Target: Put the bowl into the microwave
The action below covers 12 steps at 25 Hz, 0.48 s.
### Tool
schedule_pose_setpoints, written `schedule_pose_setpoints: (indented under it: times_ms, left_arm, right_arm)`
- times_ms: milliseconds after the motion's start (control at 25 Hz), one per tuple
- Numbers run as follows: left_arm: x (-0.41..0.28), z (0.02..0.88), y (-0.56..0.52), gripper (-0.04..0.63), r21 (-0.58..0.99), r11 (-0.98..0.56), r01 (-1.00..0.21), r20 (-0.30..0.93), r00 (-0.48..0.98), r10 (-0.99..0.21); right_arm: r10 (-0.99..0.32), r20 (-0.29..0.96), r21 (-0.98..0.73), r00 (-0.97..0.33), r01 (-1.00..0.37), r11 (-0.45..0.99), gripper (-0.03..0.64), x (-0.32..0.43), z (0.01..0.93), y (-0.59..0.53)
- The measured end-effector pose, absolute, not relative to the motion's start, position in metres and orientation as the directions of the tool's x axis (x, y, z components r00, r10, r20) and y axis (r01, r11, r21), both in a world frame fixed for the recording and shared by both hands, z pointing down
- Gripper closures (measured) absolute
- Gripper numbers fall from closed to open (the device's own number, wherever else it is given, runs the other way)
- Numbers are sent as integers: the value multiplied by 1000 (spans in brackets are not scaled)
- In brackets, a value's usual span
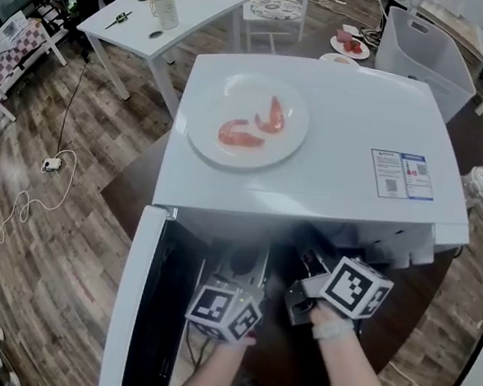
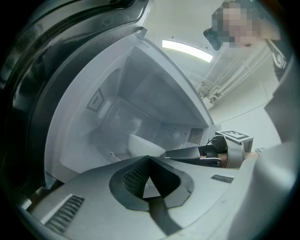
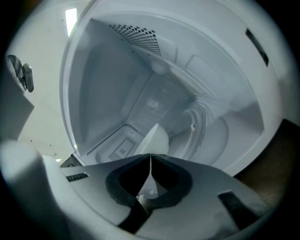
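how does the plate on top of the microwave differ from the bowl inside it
The plate lies flat on the microwave's top; the bowl is inside its cavity. The plate carries pink food; none shows on the bowl. Nothing grips the plate; the right claw pinches the bowl's rim. Both are white.

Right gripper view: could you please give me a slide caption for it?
The right tool pinches the white bowl by its rim inside the microwave cavity.

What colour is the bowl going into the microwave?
White. The bowl shows best in the right gripper view.
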<state>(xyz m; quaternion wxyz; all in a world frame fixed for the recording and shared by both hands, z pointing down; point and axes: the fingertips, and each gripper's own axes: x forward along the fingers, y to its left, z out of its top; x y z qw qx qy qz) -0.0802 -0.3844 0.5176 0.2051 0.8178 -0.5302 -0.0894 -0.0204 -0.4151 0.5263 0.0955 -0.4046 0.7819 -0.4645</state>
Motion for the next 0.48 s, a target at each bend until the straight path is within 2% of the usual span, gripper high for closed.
schedule_pose_setpoints:
  times_ms: [480]
  left_arm:
    - [-78, 519, -376, 583, 438, -353, -827, 76, 425, -902]
  right_arm:
    - [-723, 236, -808, -650, -544, 225, 610, -14, 528, -401]
